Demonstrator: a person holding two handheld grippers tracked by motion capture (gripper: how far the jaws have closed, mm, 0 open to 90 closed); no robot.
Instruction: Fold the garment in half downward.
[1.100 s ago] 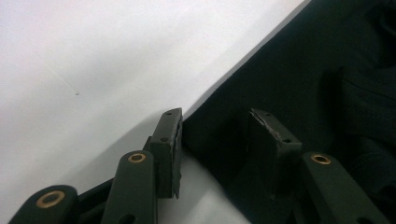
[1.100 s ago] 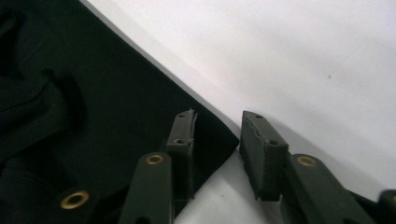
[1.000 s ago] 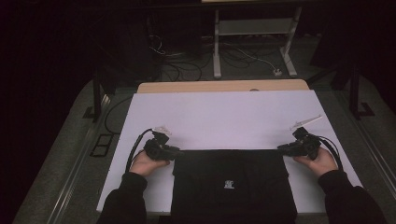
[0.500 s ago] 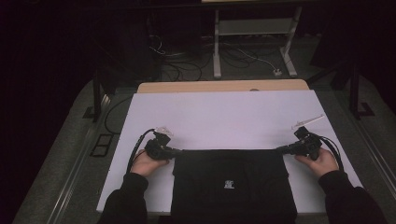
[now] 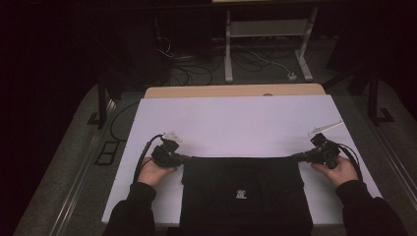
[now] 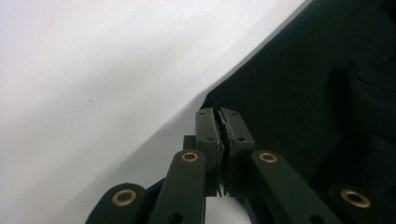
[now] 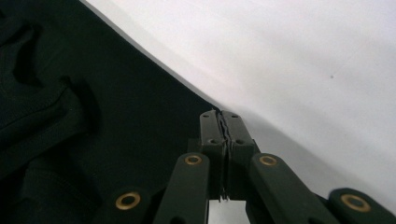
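Two tongs are at work on one black garment (image 5: pixel 243 196), which lies flat on the white sheet (image 5: pixel 236 123) covering the desk (image 5: pixel 231 91), at the near edge in front of the person. The garment is folded into a rough rectangle with a small pale logo near its middle, and its near edge reaches the front of the desk.

At the garment's far left corner sit the left tongs (image 5: pixel 186 158), held in the person's left hand (image 5: pixel 156 171). In the left gripper view the left tongs (image 6: pixel 220 122) have their jaws pressed together, and their closing has only just finished; black cloth (image 6: pixel 303 93) meets the tips at the corner, so they appear to be clenched on the fabric's edge, though the pinched layer itself is hard to make out in the dark.

At the far right corner the right tongs (image 5: pixel 296 157) are held in the right hand (image 5: pixel 339 169). In the right gripper view the right tongs (image 7: pixel 223 125) likewise show jaws that have just closed tight, with the garment's corner (image 7: pixel 116 102) running up to the pads and a thin seam of material seemingly caught between them.

Both forearms, in dark sleeves, come in from the near side, one on each side of the garment. Cables trail from each tool across the white sheet.
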